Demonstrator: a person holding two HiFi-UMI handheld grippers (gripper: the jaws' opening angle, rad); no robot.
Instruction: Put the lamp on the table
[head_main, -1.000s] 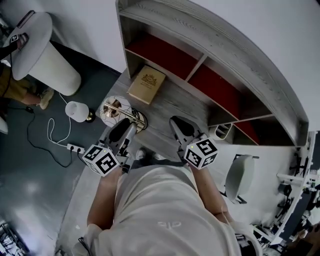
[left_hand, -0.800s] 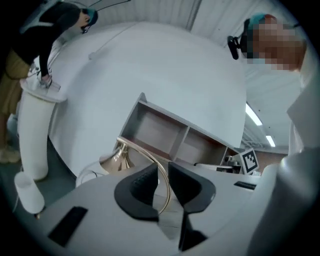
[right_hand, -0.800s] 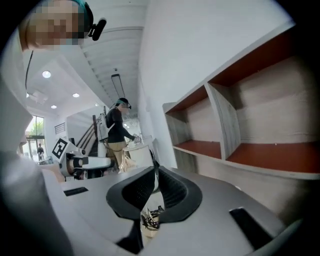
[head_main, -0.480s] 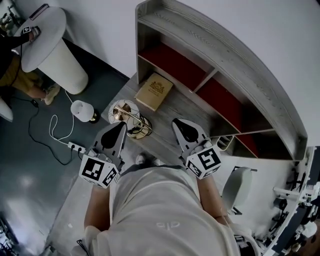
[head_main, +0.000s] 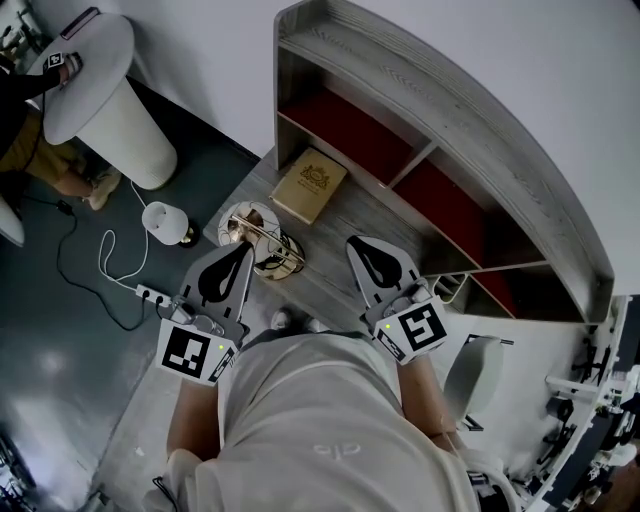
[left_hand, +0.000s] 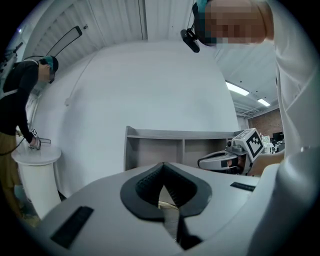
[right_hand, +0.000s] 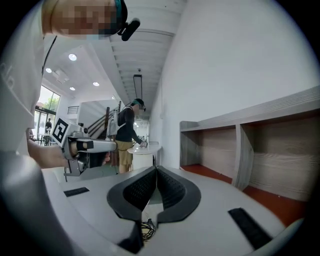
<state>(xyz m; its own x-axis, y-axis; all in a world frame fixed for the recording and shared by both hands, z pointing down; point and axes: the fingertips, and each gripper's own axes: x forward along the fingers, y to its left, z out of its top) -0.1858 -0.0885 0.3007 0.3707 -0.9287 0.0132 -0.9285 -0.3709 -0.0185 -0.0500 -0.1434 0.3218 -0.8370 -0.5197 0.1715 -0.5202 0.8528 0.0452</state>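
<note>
The task shows no progress yet: the lamp (head_main: 165, 222) stands on the dark floor off the left end of the bench (head_main: 350, 205), with its white cord (head_main: 108, 256) running to a power strip (head_main: 152, 295). Nothing is lifted, so the whole pick, carry and set-down remain for you. Your left hand-held gripper (head_main: 238, 256) has its jaws closed together with nothing between them, and your right hand-held gripper (head_main: 360, 250) is likewise closed and empty (each gripper view shows the pads meeting). Both hover above the near edge of the bench, pointing toward the shelf unit (head_main: 420, 90). The lamp lies to the left of the left hand-held gripper and lower down, near it but clearly apart. A gold wire ornament (head_main: 258, 236) stands on the bench just beside that gripper's tip. You will likely need to spread the jaws before reaching down, and the cord may drag during the lift.
</note>
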